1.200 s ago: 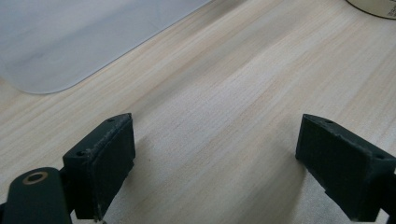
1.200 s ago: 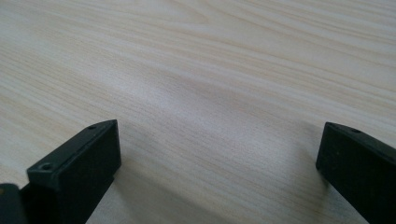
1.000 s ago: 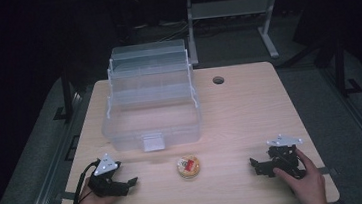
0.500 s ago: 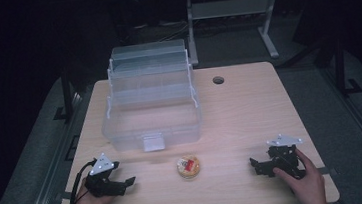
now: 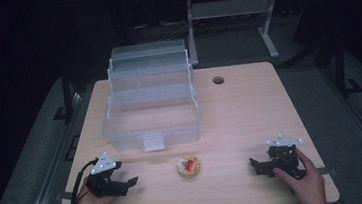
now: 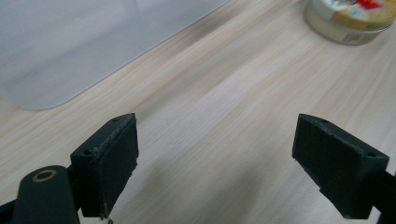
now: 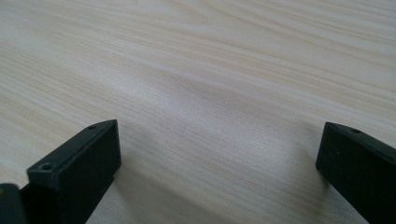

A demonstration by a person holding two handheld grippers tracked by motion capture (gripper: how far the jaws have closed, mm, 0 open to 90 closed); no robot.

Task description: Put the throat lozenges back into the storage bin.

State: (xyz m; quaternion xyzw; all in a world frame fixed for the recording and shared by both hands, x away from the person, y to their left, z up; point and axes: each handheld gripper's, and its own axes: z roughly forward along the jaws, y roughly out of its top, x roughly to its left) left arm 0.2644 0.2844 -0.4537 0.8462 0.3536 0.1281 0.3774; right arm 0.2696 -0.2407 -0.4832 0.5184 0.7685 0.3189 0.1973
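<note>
Inspection, jaws outward: my left gripper (image 5: 129, 181) has its jaws spread wide with nothing between them, low over bare wood; my right gripper (image 5: 254, 164) is likewise spread and empty. The small round tin (image 5: 188, 166), red-and-yellow lidded, sits on the table (image 5: 250, 110) between both grippers, at roughly 3 o'clock of the left one and 9 o'clock of the right, near neither closely. In the left gripper view it lies at 1 o'clock, beyond the jaw tips. The clear storage box (image 5: 150, 105) stands open at 12 o'clock of the tin, just beyond it. Judgement: nothing gripped yet; approach, grasp and placement all remain. Open wood surrounds the tin; the near table edge lies close behind both hands.
</note>
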